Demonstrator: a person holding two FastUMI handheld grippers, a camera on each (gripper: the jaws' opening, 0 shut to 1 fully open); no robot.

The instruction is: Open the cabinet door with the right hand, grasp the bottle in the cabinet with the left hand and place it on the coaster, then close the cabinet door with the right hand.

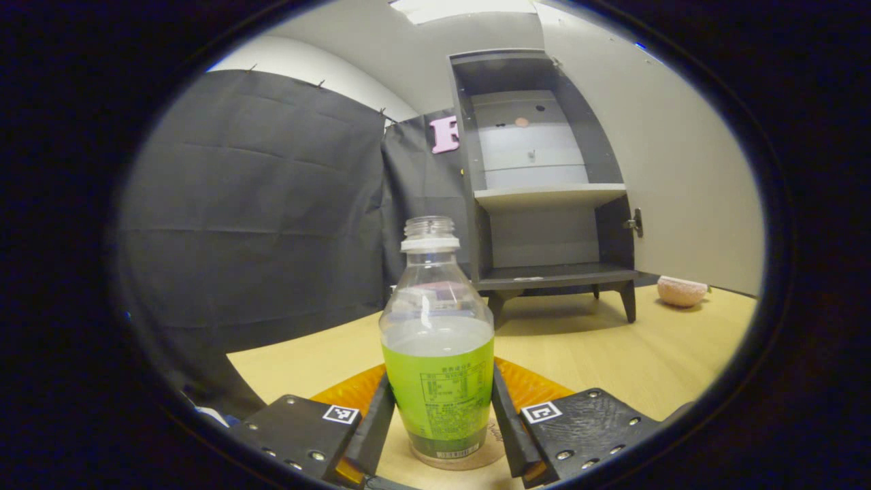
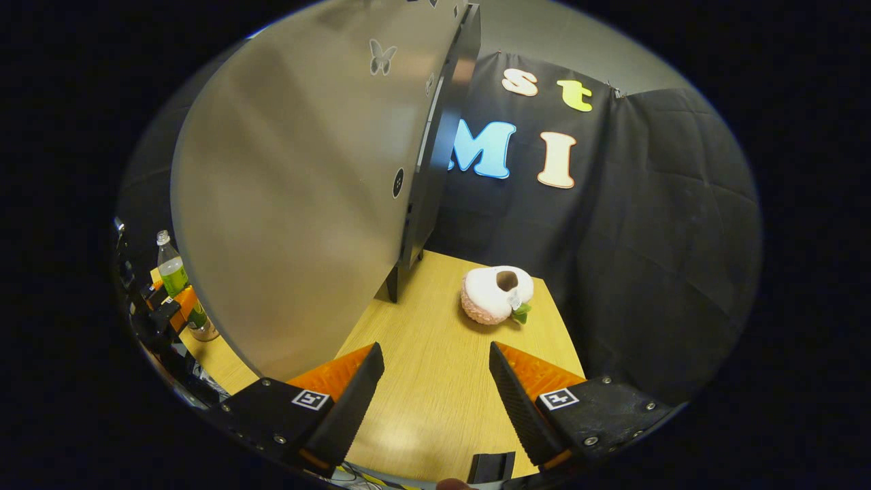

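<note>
The bottle (image 1: 437, 340) stands upright between the fingers of the left gripper (image 1: 439, 425), its base on the pale round coaster (image 1: 491, 452) on the wooden table (image 1: 612, 354), well in front of the open cabinet (image 1: 544, 190). The fingers sit close against its labelled lower body on both sides, though whether they press it or have just let go I cannot tell. It looks like thin clear plastic, about half full of pale liquid and with no cap on (so it should be light, a little squashy under a firm squeeze, and liable to spill if tipped); the label band low on the body seems the best place to hold it. The right gripper (image 2: 435, 388) hangs with its fingers spread wide and empty over the table, just right of the swung-out cabinet door (image 2: 299, 204). A plush toy (image 2: 495, 294) lies farther right on the smooth wood, near the black cloth wall (image 2: 653, 272).
</note>
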